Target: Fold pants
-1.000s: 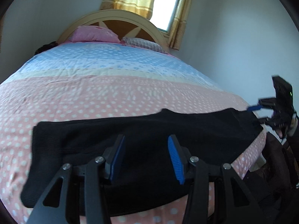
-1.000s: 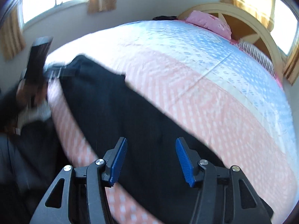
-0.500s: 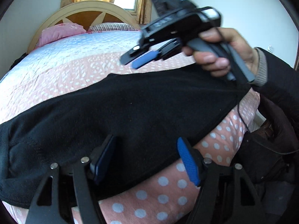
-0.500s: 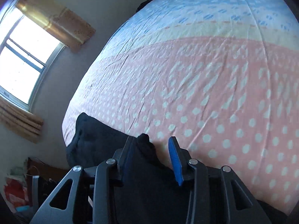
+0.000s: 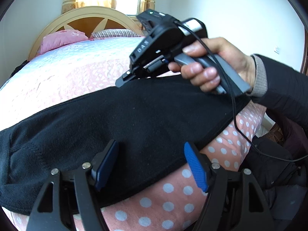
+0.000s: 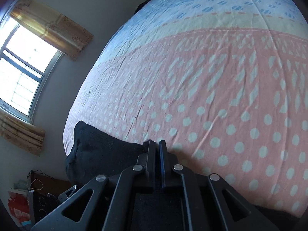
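Black pants (image 5: 134, 119) lie flat along the near edge of the bed, on a pink dotted cover (image 5: 63, 77). My left gripper (image 5: 152, 165) is open, with its blue pads over the pants' near edge. My right gripper (image 5: 123, 79) is held by a hand at the pants' far edge. In the right wrist view my right gripper (image 6: 156, 146) is shut on that far edge of the pants (image 6: 96, 146), with black cloth pinched between the pads.
A wooden headboard (image 5: 86, 17) and pink pillow (image 5: 61, 40) are at the far end. A window with yellow curtains (image 6: 25, 73) is on the side wall. Clutter (image 6: 28, 202) lies on the floor beside the bed. The person's dark sleeve (image 5: 284, 88) is at right.
My right gripper has closed on the far edge of the pants. My left gripper has stayed open over the near edge, a little closer to the cloth.
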